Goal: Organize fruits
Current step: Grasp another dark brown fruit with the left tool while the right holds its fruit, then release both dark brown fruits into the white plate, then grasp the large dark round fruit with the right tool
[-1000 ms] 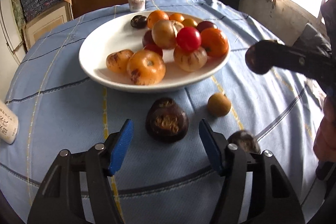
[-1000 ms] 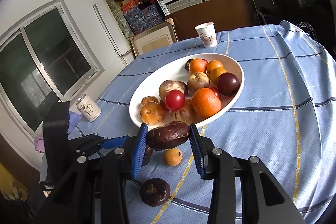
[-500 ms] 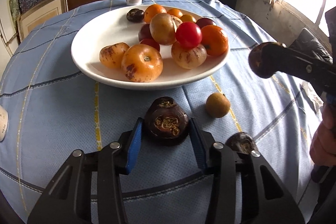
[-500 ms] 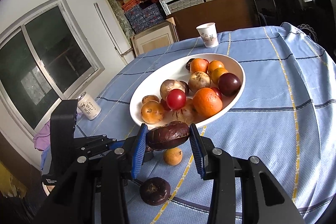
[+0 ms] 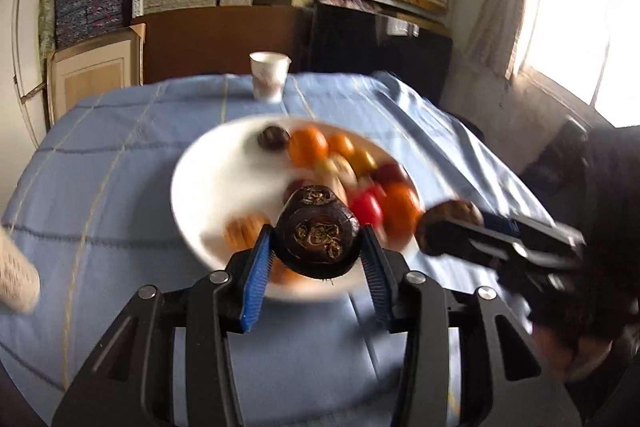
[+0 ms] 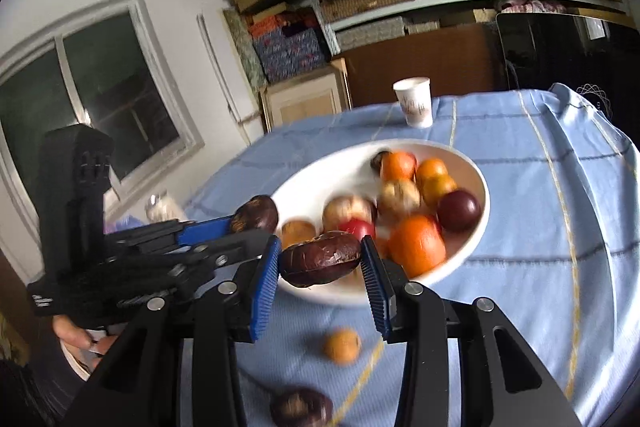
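plate (image 5: 200,195) is the target imo, big white one on the blue cloth (image 5: 120,155), already crowded on the far right side. left gripper (image 5: 318,259) is clamped on a dark fruit (image 5: 318,231) held above the near rim, and right gripper (image 6: 320,265) is clamped on its own dark one (image 6: 320,258). best to drop each into the bare left part, low and gentle, so nothing rolls. both look wrinkled, brown-purple, flattish. two more strays (image 6: 342,345) sit on the cloth.

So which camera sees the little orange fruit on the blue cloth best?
The right wrist view: the little orange fruit lies in plain sight on the cloth, below the white plate, though blurred. The left wrist view does not show it at all.
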`<state>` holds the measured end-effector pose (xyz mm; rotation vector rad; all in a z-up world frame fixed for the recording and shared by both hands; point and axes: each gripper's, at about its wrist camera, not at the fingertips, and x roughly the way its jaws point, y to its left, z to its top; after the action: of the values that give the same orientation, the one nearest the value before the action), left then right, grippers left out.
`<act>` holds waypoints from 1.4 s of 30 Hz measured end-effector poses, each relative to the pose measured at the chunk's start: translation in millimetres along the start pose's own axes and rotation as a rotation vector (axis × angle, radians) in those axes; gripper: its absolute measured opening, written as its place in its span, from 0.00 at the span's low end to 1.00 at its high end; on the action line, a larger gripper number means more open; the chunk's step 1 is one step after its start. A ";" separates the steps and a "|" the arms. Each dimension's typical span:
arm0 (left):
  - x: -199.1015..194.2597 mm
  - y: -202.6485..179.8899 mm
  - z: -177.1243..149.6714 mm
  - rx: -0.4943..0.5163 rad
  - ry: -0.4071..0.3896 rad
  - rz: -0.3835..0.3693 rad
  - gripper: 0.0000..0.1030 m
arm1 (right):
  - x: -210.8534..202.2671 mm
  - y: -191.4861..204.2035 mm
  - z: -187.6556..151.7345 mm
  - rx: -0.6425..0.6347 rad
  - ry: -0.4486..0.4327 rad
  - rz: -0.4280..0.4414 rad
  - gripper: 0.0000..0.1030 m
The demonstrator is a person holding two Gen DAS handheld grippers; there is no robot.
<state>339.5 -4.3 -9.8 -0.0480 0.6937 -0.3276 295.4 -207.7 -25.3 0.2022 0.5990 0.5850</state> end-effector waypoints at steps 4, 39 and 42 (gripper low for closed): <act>19.6 15.9 26.3 -0.051 -0.052 0.109 0.62 | 22.9 -6.5 25.7 0.029 -0.042 -0.011 0.42; -43.7 34.9 -41.5 -0.184 -0.046 0.377 0.96 | -15.6 -29.3 -13.0 0.151 0.092 -0.136 0.59; -45.1 29.7 -41.2 -0.168 -0.048 0.362 0.96 | -27.9 -44.7 -7.6 0.198 0.062 -0.141 0.59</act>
<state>289.2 40.6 -18.0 -0.0883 0.6668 0.0798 292.8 -260.2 -33.7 0.3260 0.7259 0.3971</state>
